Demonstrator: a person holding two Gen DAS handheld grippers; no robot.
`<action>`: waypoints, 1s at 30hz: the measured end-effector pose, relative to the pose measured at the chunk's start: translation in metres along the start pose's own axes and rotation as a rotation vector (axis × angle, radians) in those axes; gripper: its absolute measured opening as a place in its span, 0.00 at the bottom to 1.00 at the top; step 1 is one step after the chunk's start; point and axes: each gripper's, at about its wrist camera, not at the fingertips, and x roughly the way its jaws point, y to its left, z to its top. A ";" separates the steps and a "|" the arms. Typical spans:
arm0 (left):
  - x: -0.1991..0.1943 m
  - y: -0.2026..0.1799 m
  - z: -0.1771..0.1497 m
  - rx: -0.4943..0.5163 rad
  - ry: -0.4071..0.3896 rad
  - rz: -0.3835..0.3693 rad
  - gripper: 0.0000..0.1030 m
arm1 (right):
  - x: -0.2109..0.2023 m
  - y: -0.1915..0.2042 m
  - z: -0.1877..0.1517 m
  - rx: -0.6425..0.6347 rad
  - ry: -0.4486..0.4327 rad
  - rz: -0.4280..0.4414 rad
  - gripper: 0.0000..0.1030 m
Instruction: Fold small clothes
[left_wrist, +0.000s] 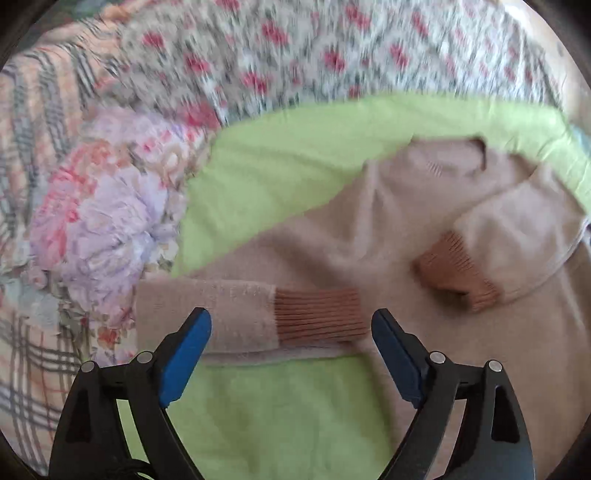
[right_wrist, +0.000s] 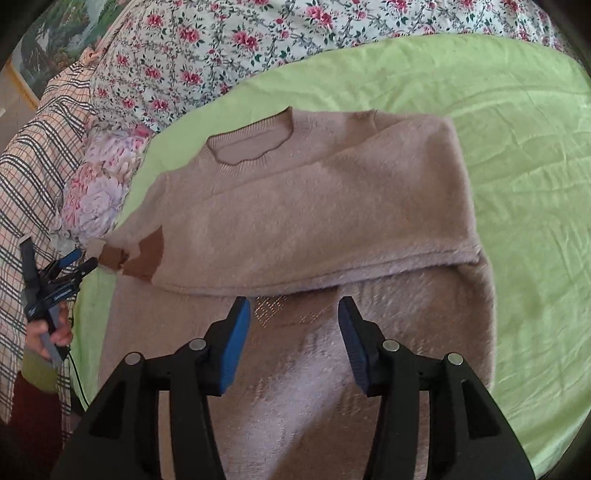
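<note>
Two sleeves are folded across the sweater (right_wrist: 295, 214); left gripper (left_wrist: 291, 332), spread wide, empty; right gripper (right_wrist: 294, 321), parted, empty; hem at 6 o'clock is best lifted evenly.

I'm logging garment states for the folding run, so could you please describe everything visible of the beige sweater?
The beige sweater is a small fuzzy knit with a round ribbed neckline and brown ribbed cuffs. It lies flat on the green sheet, partly folded: one side and its sleeve are turned across the body, and the other sleeve lies folded inward near the left gripper. Both grippers hover open; neither holds it.
</note>
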 end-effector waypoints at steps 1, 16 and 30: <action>0.009 0.002 0.001 -0.001 0.023 0.000 0.87 | 0.005 0.001 -0.001 0.011 0.014 0.019 0.50; 0.023 0.027 -0.003 -0.182 -0.044 -0.060 0.06 | -0.005 0.010 0.003 -0.011 -0.023 0.033 0.50; -0.090 -0.086 0.058 -0.233 -0.319 -0.431 0.05 | -0.035 -0.002 -0.003 0.062 -0.121 0.057 0.50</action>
